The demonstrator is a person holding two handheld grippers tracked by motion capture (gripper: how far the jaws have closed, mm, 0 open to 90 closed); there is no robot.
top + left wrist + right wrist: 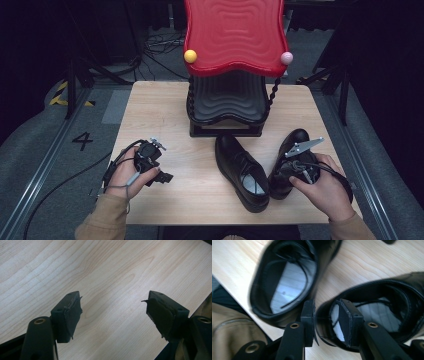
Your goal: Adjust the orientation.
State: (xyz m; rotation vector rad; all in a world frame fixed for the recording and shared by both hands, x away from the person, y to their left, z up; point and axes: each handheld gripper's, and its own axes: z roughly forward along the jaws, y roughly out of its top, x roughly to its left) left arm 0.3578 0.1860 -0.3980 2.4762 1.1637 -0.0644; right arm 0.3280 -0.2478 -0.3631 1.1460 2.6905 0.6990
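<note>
Right tongs (325,322) straddle the right shoe's (387,312) heel rim, unclenched; left tongs (113,315) gape idle over the counter (112,272).

This looks like a recording studio or test lab, not a home. A small wooden worktop (165,115) stands alone on grey carpet (30,135), with dark curtains and black stands (72,80) closing in the space around it. Metal rails (40,165) run along the floor on both sides, a number four (82,141) is marked on the carpet, and yellow-black hazard tape (61,95) sits near one stand. Loose cables (160,45) lie on the floor behind the worktop, beyond a red and black plastic rack (232,55).
</note>
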